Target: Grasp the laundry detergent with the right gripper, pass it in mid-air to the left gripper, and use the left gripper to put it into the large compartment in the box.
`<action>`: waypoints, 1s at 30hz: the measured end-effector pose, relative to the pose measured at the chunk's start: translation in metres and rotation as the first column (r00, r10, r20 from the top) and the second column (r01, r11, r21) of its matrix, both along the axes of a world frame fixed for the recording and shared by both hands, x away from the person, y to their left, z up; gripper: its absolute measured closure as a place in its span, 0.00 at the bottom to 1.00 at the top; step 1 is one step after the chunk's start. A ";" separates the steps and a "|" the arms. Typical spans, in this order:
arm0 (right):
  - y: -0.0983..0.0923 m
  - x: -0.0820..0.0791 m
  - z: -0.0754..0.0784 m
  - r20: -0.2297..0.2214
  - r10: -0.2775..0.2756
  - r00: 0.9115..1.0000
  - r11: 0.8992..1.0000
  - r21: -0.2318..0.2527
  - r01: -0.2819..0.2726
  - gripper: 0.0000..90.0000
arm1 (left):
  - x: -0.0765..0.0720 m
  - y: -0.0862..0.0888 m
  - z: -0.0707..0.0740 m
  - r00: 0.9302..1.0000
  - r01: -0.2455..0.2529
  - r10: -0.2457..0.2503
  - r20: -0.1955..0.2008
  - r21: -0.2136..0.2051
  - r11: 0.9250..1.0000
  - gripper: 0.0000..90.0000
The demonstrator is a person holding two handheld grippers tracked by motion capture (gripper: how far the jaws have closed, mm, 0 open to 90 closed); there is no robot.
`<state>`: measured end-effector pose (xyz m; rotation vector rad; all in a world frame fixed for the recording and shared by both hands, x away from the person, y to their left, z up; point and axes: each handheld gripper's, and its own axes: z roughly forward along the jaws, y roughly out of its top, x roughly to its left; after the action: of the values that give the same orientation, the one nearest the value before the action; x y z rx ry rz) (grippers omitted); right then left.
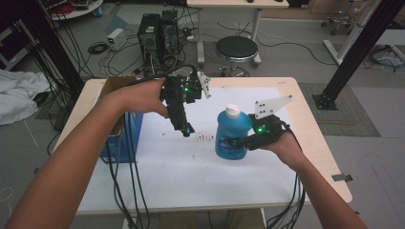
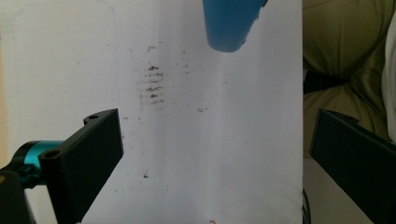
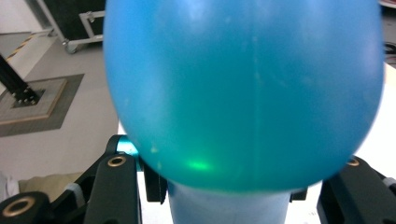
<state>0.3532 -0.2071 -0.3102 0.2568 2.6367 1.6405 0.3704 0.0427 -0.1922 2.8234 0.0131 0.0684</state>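
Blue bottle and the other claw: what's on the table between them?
Brown smudges on the white sheet, between the left claw and the blue bottle, in the high view.

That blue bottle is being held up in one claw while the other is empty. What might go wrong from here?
The right gripper pinches the blue bottle low on its rounded body, so it could slip or swing out. If its white cap is loose, liquid might spill onto the white sheet, which already carries brown smudges. The left gripper, open and hovering close by, could knock the bottle.
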 end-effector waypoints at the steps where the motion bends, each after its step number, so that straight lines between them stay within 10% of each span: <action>1: 0.004 0.001 0.000 -0.001 0.010 1.000 1.000 -0.007 -0.010 0.50 | 0.000 0.000 0.000 1.000 -0.002 0.002 -0.003 0.003 1.000 0.03; 15: 0.040 0.011 -0.009 -0.003 0.081 0.997 0.994 -0.068 -0.081 0.50 | 0.002 -0.011 -0.003 0.990 -0.036 0.043 -0.136 0.054 0.998 0.03; 30: 0.066 0.015 -0.009 -0.019 0.147 0.989 0.986 -0.072 -0.148 0.50 | 0.000 -0.022 -0.003 0.993 -0.002 0.012 -0.120 0.078 0.997 0.03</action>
<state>0.3683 -0.1414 -0.3189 0.0717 2.7804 1.5810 0.3705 0.0205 -0.1947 2.9009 0.0485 -0.1022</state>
